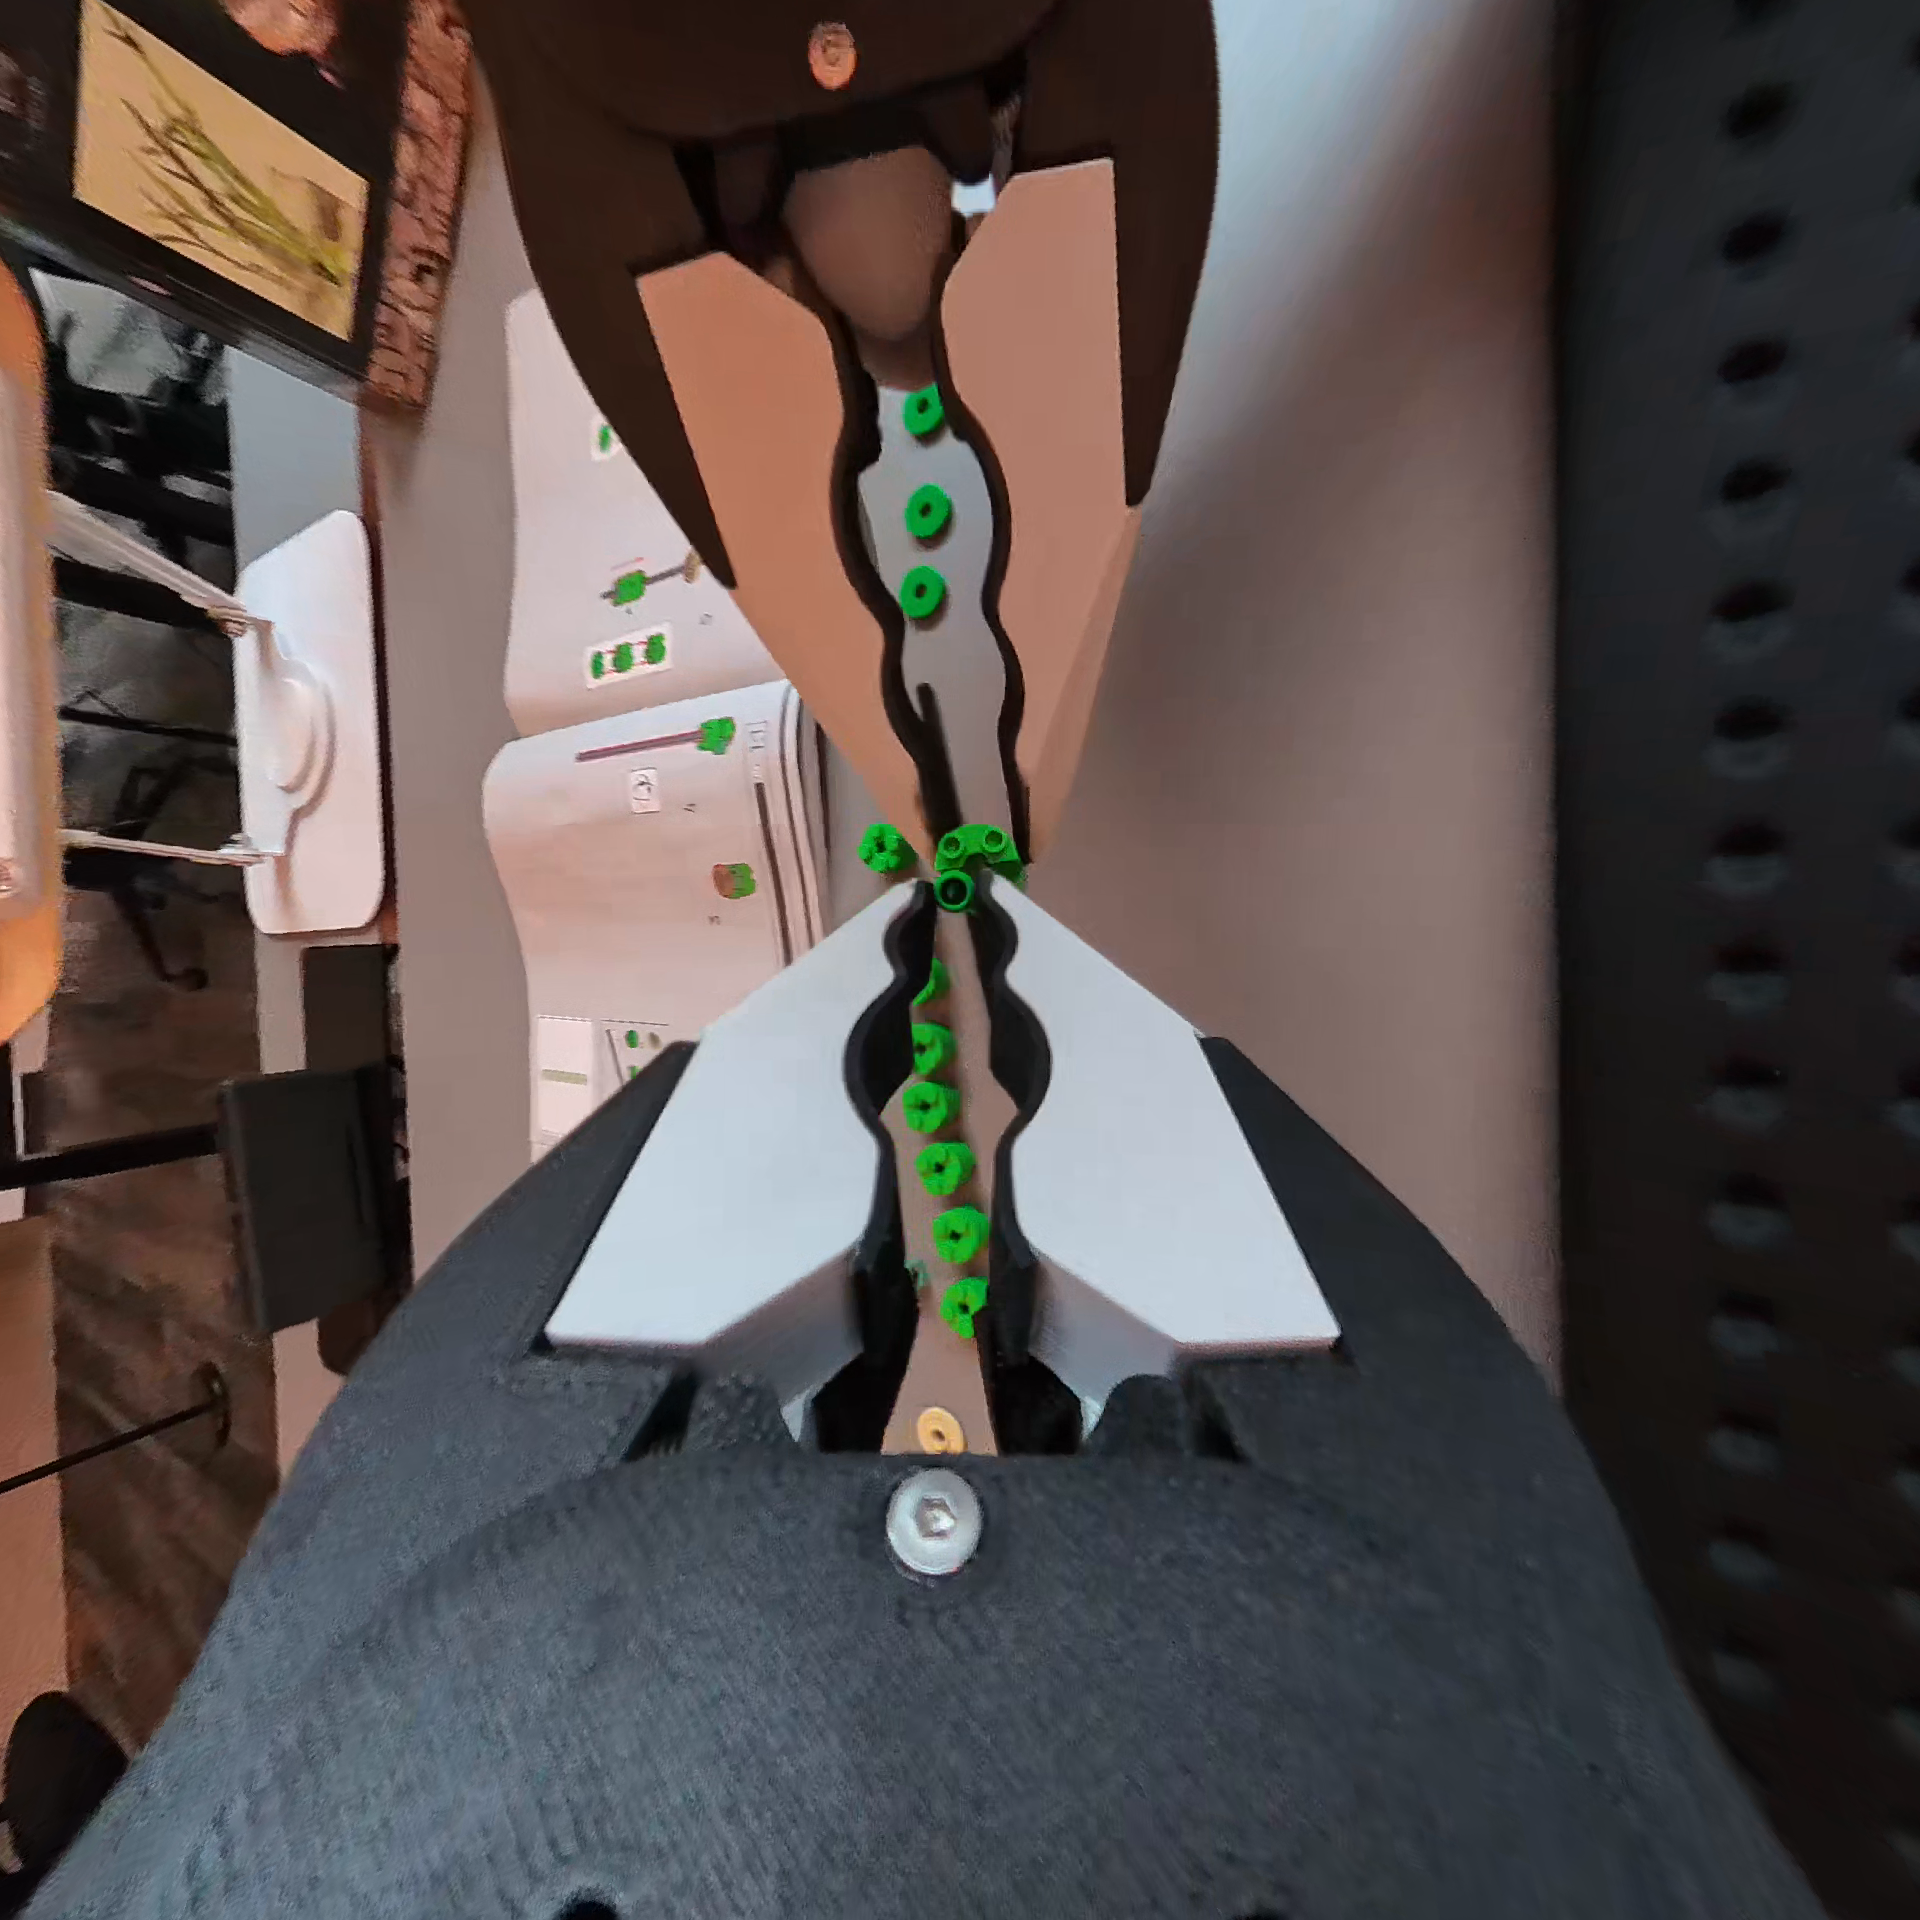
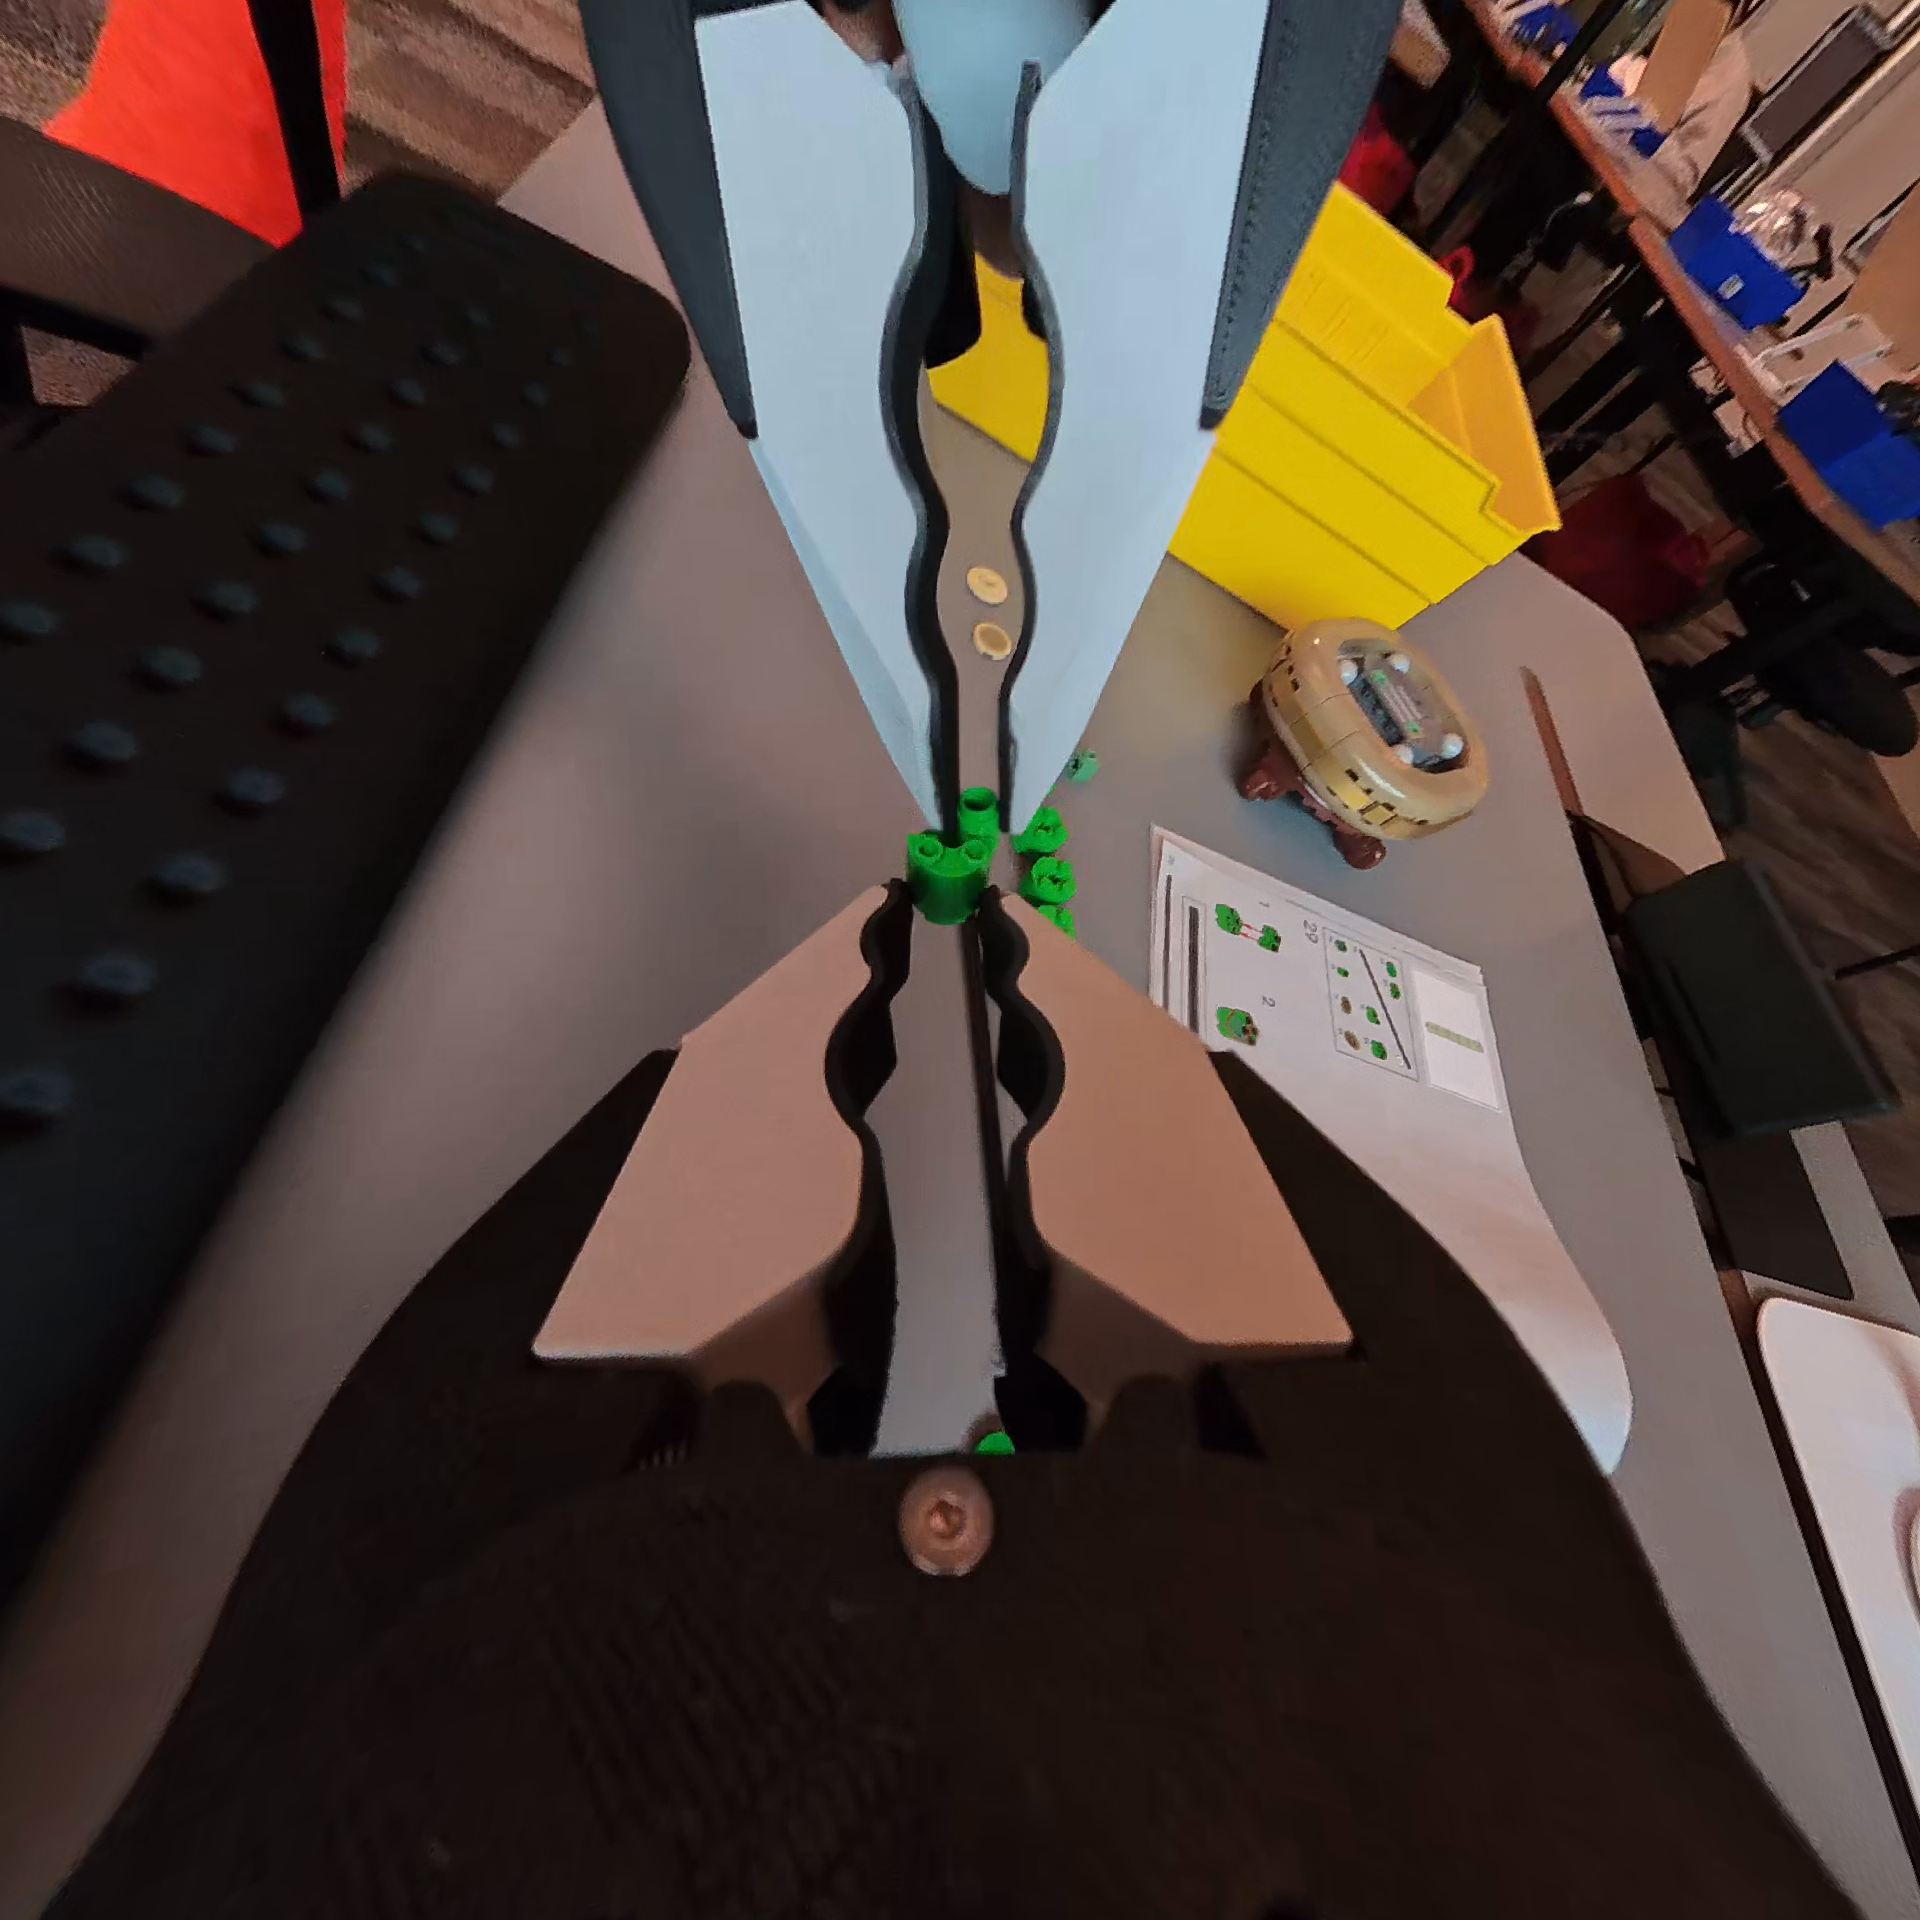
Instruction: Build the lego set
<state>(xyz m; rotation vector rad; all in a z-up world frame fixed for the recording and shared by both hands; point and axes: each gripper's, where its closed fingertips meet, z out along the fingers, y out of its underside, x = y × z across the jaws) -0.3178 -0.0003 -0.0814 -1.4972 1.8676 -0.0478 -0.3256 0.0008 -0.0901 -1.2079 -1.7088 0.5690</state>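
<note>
My left gripper, with white fingers, is shut on a small green round piece. My right gripper, with tan fingers, faces it tip to tip and is shut on a thin black rod with a green round brick at its end. The small piece touches the top of that brick. The left gripper comes in from above in the right wrist view. The right gripper comes in from above in the left wrist view. Several loose green leaf pieces and green rings lie on the grey table below.
An open instruction booklet lies to the right, near a tan and brown round lego build and yellow bins. Two tan round pieces lie on the table. A black perforated chair back is at the left. The tips of both grippers are at nearly the same place.
</note>
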